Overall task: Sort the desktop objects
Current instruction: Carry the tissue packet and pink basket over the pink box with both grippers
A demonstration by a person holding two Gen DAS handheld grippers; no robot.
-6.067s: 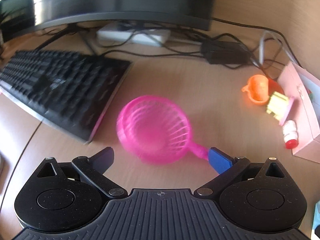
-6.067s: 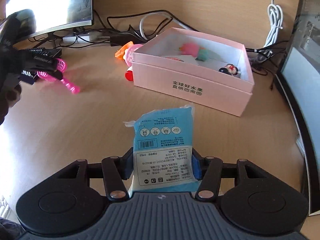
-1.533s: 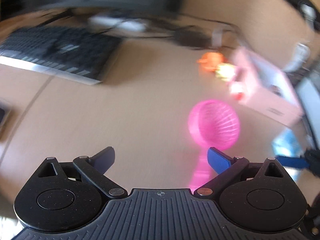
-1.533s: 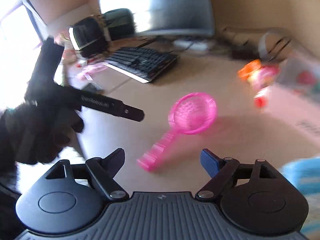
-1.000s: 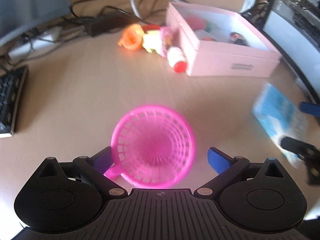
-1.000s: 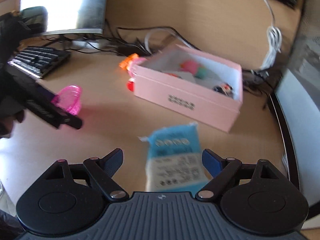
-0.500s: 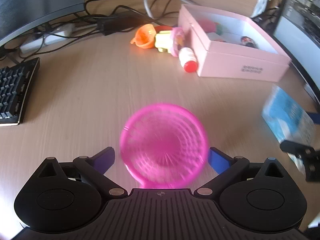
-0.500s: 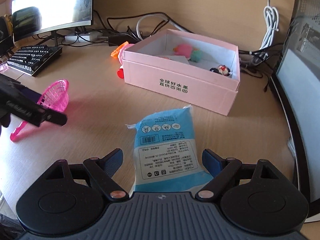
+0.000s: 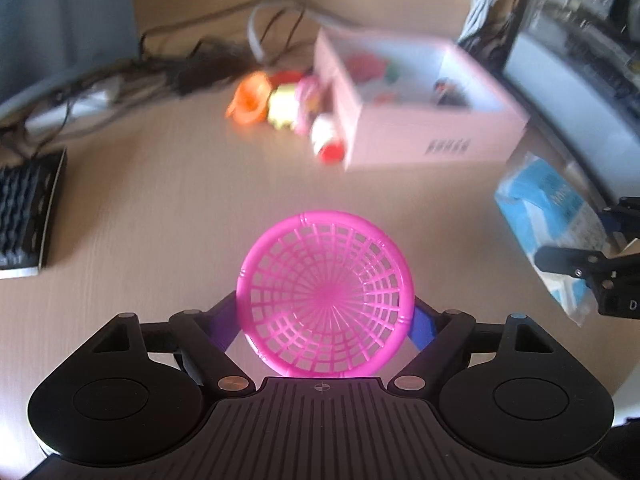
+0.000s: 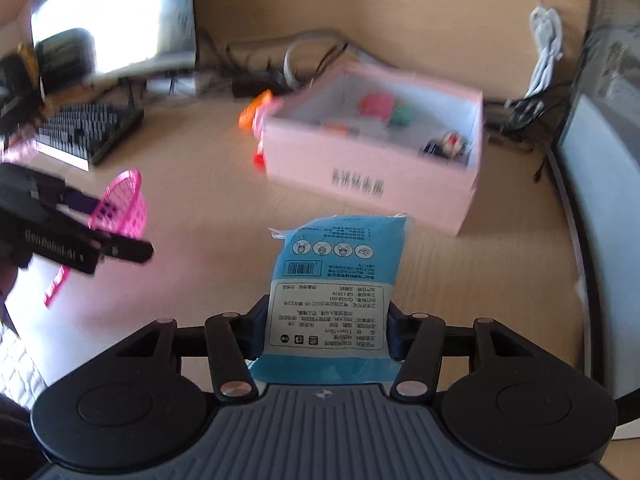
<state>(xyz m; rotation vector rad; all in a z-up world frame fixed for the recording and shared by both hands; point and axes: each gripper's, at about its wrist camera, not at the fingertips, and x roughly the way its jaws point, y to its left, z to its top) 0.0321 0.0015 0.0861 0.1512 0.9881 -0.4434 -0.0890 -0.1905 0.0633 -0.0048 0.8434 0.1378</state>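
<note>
left gripper (image 9: 325, 320): clamped on the pink strainer, one finger against each side of the bowl; seen side-on from the right wrist view (image 10: 120, 236)
pink strainer (image 9: 325, 295): round mesh bowl, open face turned toward the left wrist camera, held off the desk; in the right wrist view (image 10: 120, 210) its handle hangs down-left below the gripper
right gripper (image 10: 326, 330): clenched on the blue packet, fingers pressing both long edges; its tips show at the right edge of the left wrist view (image 9: 592, 240)
blue packet (image 10: 334, 292): flat blue and white pouch with barcode and print, sticking forward out of the fingers, raised over the desk; also in the left view (image 9: 552, 216)
pink box (image 10: 376, 152): open-topped, on the desk ahead of both grippers, printed text on the front wall; small toys inside, blurred; left view (image 9: 420, 112)
loose toys (image 9: 288, 108): orange, yellow, pink and a white-red piece, bunched against the box's left wall, blurry
keyboard (image 9: 28, 204): black, left edge of the desk
monitor (image 10: 116, 12): back left, screen bright
cables (image 9: 200, 68): tangle along the back wall behind the toys
desk (image 9: 160, 200): light wood
</note>
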